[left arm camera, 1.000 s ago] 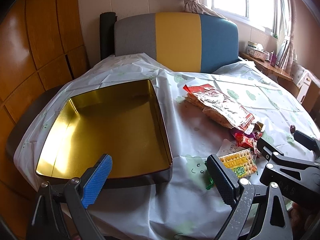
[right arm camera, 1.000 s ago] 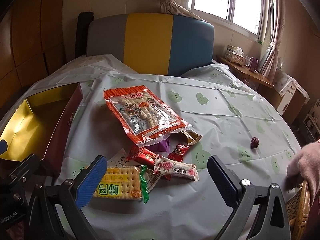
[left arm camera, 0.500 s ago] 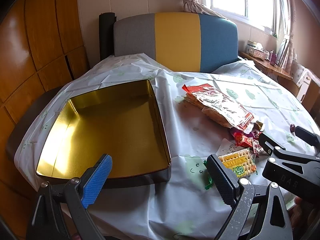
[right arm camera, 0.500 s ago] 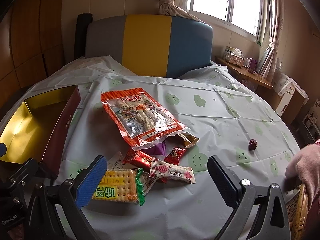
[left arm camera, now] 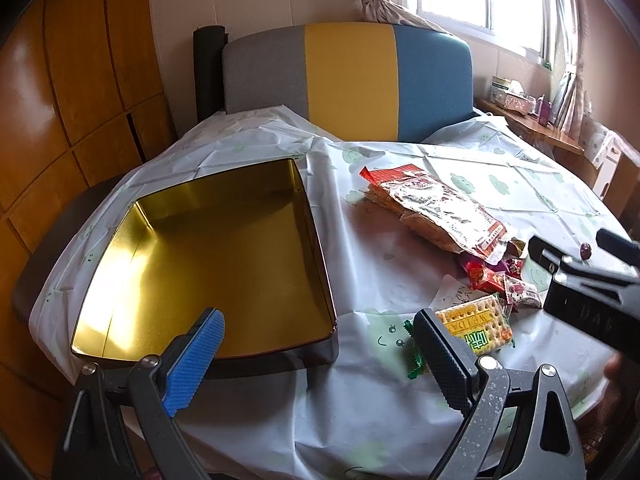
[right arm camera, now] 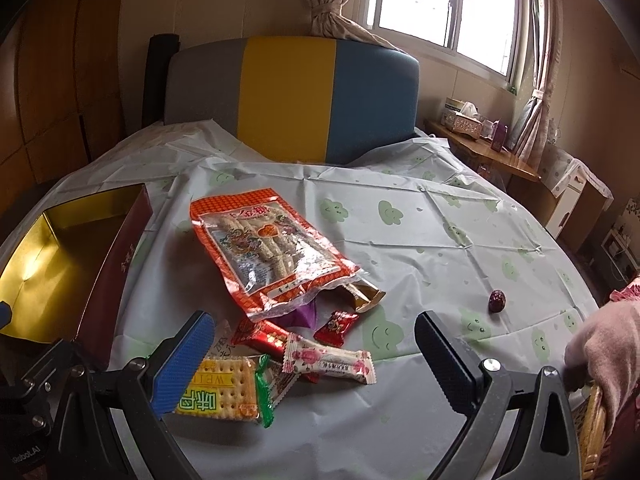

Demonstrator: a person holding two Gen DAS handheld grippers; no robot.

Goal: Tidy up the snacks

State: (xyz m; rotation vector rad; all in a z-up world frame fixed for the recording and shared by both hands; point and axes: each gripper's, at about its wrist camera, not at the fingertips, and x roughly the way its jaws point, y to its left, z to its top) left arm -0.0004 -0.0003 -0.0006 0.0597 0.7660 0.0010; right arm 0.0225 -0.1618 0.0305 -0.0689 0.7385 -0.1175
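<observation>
sitting at the left of the table (right arm camera: pixel 440 240), a gold-lined tin (left arm camera: pixel 208 256) is lying with nothing in it. the left gripper (left arm camera: pixel 316 360) is hovering over the tin's near right corner, fingers spread wide and holding nothing. just right of the tin, the snacks are lying in a loose cluster on the cloud-print cloth: a large orange bag (right arm camera: pixel 264 248) farthest back, small red candies (right arm camera: pixel 335 323) under its near edge, a pink-and-white bar (right arm camera: pixel 328 362), and a yellow cracker pack (right arm camera: pixel 220 392) nearest. the right gripper (right arm camera: pixel 316 364) is hanging above that cluster, released and empty. a dark red date (right arm camera: pixel 497 301) is lying well apart to the right.
</observation>
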